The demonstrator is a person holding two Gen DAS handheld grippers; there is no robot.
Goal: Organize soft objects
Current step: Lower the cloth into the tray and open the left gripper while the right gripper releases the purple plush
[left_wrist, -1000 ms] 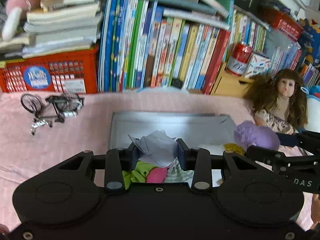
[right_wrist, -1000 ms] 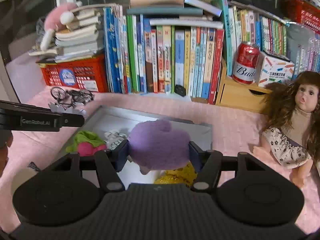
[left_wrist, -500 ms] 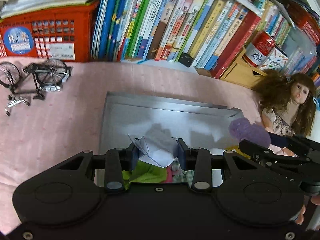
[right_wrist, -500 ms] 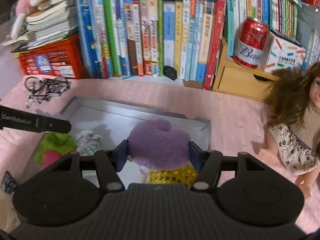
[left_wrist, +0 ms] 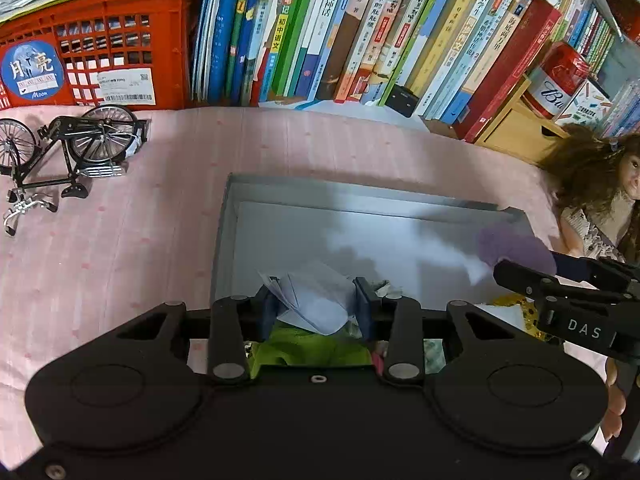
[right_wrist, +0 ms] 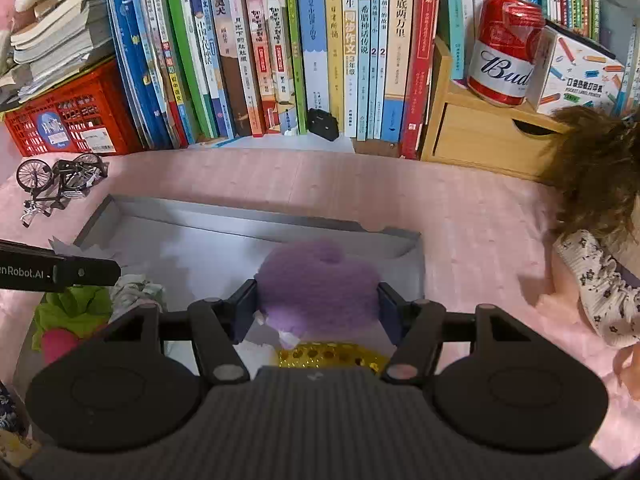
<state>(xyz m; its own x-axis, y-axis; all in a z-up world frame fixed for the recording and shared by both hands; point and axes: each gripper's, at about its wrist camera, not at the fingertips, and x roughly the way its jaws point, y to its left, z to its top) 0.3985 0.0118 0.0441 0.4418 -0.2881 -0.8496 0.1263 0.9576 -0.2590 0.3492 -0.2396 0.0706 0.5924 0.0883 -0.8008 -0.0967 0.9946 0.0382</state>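
My left gripper (left_wrist: 315,305) is shut on a crumpled pale lilac paper-like wad (left_wrist: 314,300), held over the near left part of a grey open box (left_wrist: 360,204). Below it in the box lie a green and pink soft toy (left_wrist: 312,350) and a pale patterned cloth (right_wrist: 136,290). My right gripper (right_wrist: 318,306) is shut on a fuzzy purple plush (right_wrist: 318,280), held over the box's near right part, above a gold sequinned item (right_wrist: 332,354). The plush also shows in the left wrist view (left_wrist: 516,246). The toy also shows in the right wrist view (right_wrist: 68,320).
The box sits on a pink cloth (left_wrist: 120,240). A model bicycle (left_wrist: 68,148) stands to the left, a red crate (left_wrist: 92,64) and a row of books (right_wrist: 280,48) behind. A doll (right_wrist: 600,248) lies to the right, near a wooden drawer unit (right_wrist: 480,140) with a red can (right_wrist: 504,48).
Both grippers have tilted downward and moved lower over the box, each still holding its object. The view now looks more into the box.
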